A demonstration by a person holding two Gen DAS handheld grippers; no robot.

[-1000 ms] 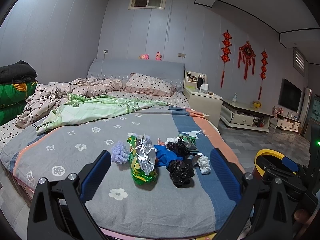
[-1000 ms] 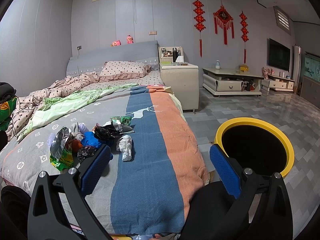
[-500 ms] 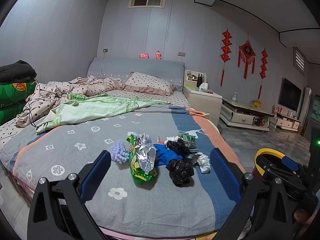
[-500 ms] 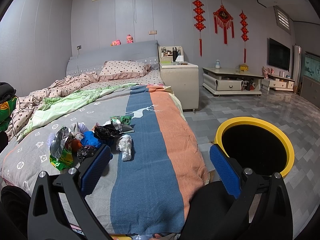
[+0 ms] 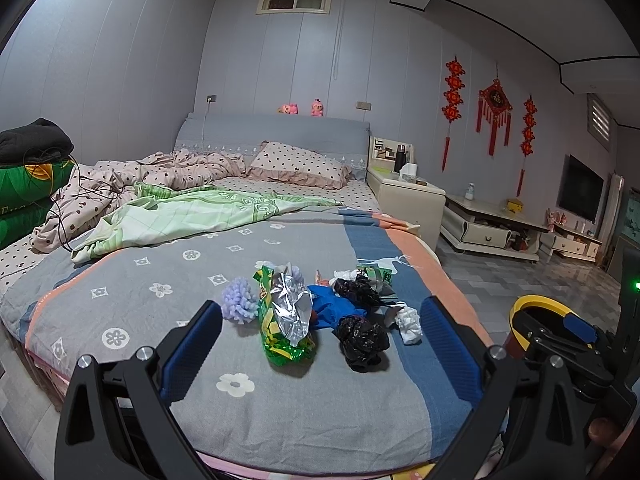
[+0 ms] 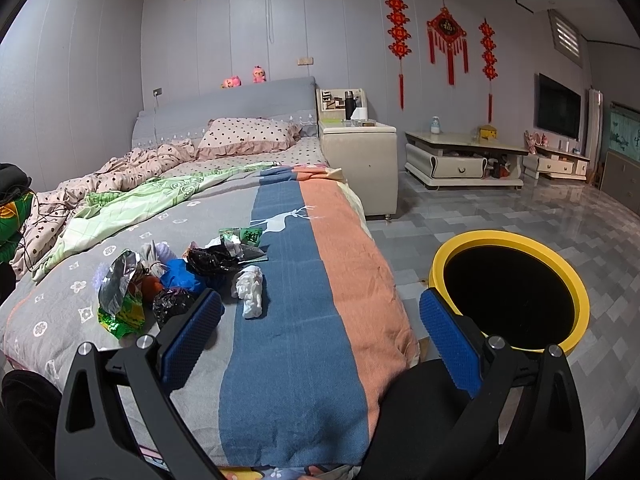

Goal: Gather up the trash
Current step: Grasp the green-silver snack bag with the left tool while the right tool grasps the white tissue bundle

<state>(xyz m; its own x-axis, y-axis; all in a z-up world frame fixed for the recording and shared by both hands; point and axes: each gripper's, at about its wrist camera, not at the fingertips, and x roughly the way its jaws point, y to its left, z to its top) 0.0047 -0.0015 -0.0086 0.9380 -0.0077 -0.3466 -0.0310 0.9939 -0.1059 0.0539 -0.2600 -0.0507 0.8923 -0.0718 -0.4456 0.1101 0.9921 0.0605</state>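
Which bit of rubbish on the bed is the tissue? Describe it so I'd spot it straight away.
Look at the bed's blue stripe, near the foot. The crumpled white tissue lies there at the right edge of the trash pile, nearest the yellow-rimmed bin. It is the only all-white piece.

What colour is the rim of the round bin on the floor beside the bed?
Yellow; the round bin has a black inside. It shows best in the right wrist view.

Bedspread (image 5: 168,280): grey w/ white flower motifs, then blue & peach stripes on right, white deer on the blue. Far quilt (image 5: 200,216): pale green print; pillow (image 5: 300,164): pink w/ dark dots. Snack bag (image 5: 286,320): green/yellow outside, silver foil inside. Pom-pom (image 5: 240,300): lilac. Crumpled bags (image 5: 362,336): black. Tissue wad (image 5: 410,322): white. Bin (image 6: 512,292): yellow rim, black inside. Fingers (image 6: 192,336): blue pads on black frames. Wall knots (image 6: 446,36): red.
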